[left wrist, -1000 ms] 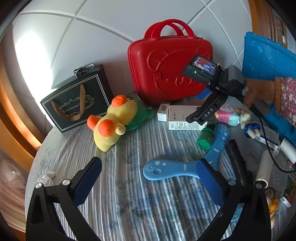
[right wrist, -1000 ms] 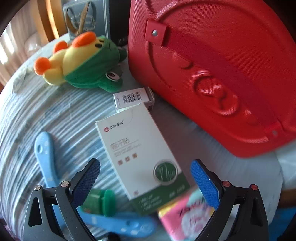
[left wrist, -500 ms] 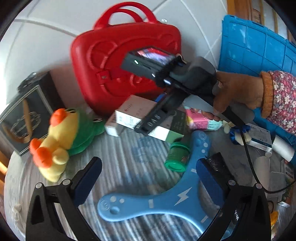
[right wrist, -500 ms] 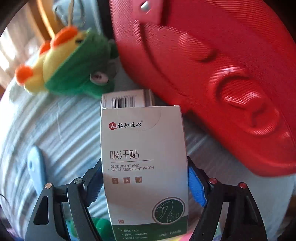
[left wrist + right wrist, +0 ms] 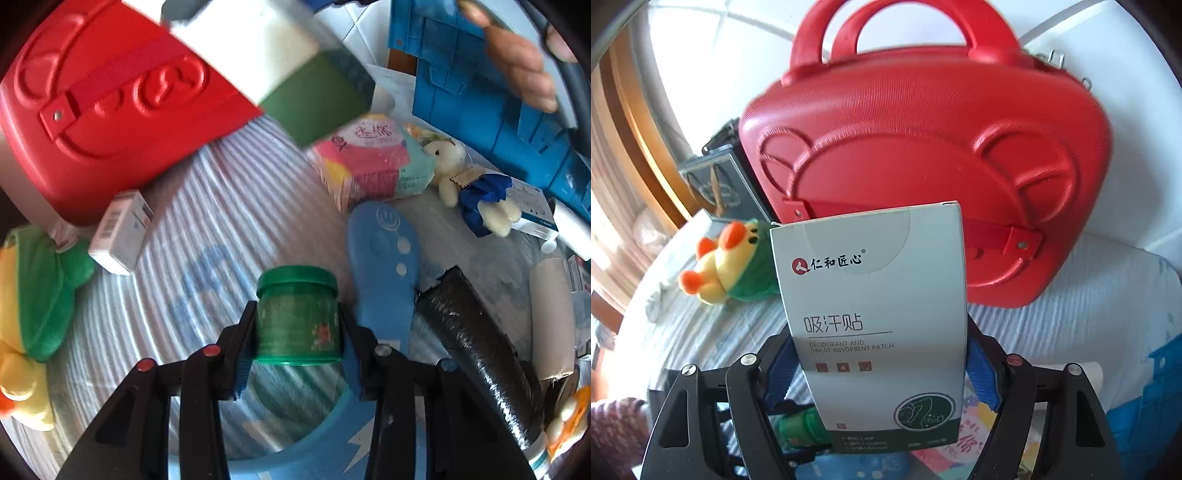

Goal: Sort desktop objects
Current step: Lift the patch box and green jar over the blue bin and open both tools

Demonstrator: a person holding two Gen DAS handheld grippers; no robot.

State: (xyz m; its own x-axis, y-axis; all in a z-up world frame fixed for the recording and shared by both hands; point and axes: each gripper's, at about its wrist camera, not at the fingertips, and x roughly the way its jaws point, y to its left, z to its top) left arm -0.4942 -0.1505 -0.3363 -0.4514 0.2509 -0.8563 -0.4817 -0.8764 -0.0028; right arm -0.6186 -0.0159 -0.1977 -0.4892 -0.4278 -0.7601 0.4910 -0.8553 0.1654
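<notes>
Green jar (image 5: 297,319), lidded and lying on the striped cloth (image 5: 207,229), is pinched by the left gripper (image 5: 295,332), whose jaws have just closed. White-and-green patch box (image 5: 871,325), apparently lifted before the red case (image 5: 923,155), is clamped upright by the right gripper (image 5: 875,369).

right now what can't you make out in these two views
- Left wrist view: the white and green box is motion-blurred, print unreadable.
- Left wrist view: the green jar label is too small and blurred to read.
- Right wrist view: the same box hides the gap of the right gripper and part of the red case.
</notes>
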